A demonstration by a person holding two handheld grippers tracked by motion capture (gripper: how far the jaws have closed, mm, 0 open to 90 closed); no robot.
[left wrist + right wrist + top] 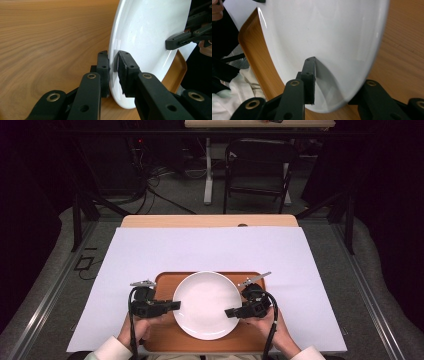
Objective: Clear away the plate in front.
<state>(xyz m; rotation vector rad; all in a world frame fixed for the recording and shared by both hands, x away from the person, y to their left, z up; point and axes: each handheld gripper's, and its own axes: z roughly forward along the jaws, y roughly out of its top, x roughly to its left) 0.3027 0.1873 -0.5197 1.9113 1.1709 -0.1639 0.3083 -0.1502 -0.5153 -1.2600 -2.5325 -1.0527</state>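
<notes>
Now both hand-held grippers clamp round white ceramic plate [207, 305] rim: left hand-held gripper [172, 305] left edge, right hand-held gripper [231, 312] right edge, over wooden tray [165, 340]. Lift level, matched pace, firm squeeze; glazed rim likely slippery.

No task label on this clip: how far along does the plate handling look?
Done: both grippers have reached the white plate over the wooden tray. In hand: left gripper and right gripper each clamp an opposite rim. Left: whether it is being lifted off or set down cannot be told; neither has let go.

left tongs [176, 305] clamped, right tongs [228, 312] clamped
</notes>
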